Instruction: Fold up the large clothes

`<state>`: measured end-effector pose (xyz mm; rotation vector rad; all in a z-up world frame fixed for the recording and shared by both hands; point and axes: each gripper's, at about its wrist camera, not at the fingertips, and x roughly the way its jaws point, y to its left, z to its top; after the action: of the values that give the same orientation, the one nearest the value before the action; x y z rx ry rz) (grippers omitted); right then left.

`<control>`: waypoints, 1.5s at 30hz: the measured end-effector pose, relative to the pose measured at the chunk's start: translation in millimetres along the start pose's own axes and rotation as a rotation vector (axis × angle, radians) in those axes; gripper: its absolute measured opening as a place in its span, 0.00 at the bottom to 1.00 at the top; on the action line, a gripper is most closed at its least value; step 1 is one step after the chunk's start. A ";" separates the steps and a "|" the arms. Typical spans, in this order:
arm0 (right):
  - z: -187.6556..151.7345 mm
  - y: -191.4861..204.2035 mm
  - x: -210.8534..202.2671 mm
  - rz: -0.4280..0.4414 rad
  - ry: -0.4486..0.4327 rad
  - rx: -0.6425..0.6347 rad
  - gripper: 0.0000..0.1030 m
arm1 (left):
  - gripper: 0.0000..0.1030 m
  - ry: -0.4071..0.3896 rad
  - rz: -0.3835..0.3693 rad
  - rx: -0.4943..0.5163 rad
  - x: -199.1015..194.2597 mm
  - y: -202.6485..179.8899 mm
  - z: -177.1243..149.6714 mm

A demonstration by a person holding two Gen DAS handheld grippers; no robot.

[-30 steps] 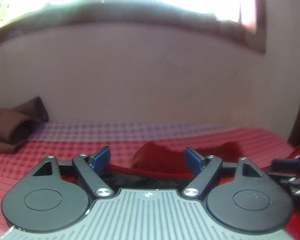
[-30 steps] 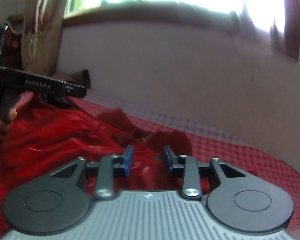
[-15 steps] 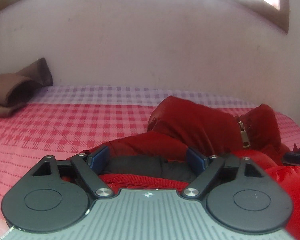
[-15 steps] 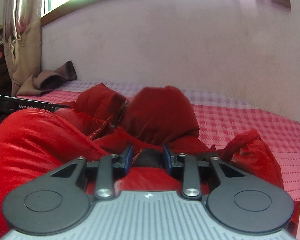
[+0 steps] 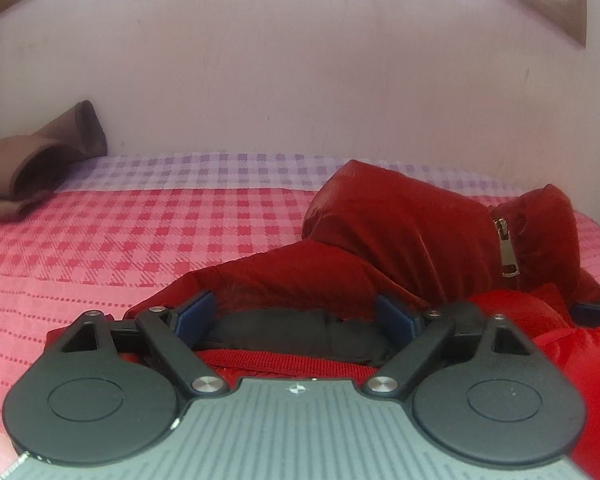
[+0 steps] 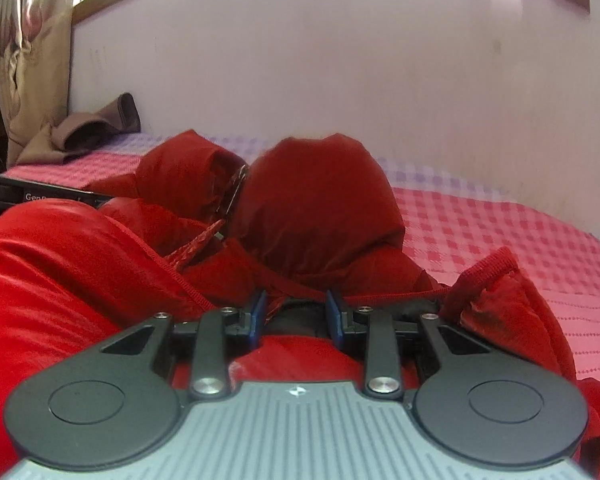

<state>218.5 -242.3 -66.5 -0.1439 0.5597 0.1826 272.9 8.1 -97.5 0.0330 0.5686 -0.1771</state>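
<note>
Between both grippers' fingers [image 5: 194, 316] [image 6: 257, 316] lies the red jacket [image 5: 400, 236], left gripper [image 5: 300, 316] just spreading, right gripper [image 6: 296, 314] unclenched.

A pink-and-red checked bedspread [image 5: 148, 240] fills the middle of both views. A crumpled brown garment [image 5: 40, 164] lies at its far left edge. Behind runs a pale wall [image 5: 300, 72]; a curtain [image 6: 32, 52] hangs upper left in the right-wrist view.

- The left gripper [image 5: 296, 316] is tilted downward, its jaws spread wide and just opened further, with red and black cloth lying between the blue pads [image 5: 194, 314]
- The right gripper [image 6: 296, 316] is angled downward, jaws narrowly parted, cloth lying between them
</note>
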 end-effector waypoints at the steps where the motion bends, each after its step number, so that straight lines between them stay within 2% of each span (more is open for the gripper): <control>1: -0.1 0.3 1.2 -0.003 0.004 -0.004 0.29 | 0.86 0.003 0.006 0.004 0.8 -0.3 -0.2; 9: -1.1 11.4 9.2 -0.050 0.026 -0.070 0.29 | 0.87 0.021 0.035 0.033 5.2 -1.8 -2.3; 20: -2.8 16.7 12.4 -0.073 0.020 -0.105 0.29 | 0.87 0.024 0.028 0.039 6.8 0.6 -3.6; 25: -0.8 -8.7 3.8 0.044 -0.003 0.035 0.31 | 0.87 0.021 0.027 0.034 6.8 -0.3 -3.8; 28: -0.5 -33.1 -11.6 0.132 -0.046 0.174 0.35 | 0.87 0.020 0.030 0.034 7.0 -1.6 -3.6; 32: 0.5 -52.0 -35.8 0.112 -0.096 0.250 0.36 | 0.87 0.021 0.030 0.033 6.6 -1.4 -3.4; 36: -3.7 -67.4 -47.6 0.061 -0.093 0.275 0.36 | 0.87 0.020 0.029 0.032 6.2 -1.3 -3.4; 39: -9.6 -71.6 -41.6 0.025 -0.068 0.258 0.35 | 0.87 0.019 0.028 0.031 6.5 -2.2 -2.8; 43: -27.7 -89.0 -30.7 0.073 -0.104 0.383 0.36 | 0.87 0.016 0.025 0.022 6.3 -2.8 -2.4; 45: -29.2 -86.8 -26.8 0.061 -0.092 0.379 0.36 | 0.87 0.015 0.023 0.017 6.3 -2.7 -2.2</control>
<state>199.5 -335.7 -69.1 0.2486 0.4978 0.1388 276.5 4.6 -102.8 0.0576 0.5817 -0.1597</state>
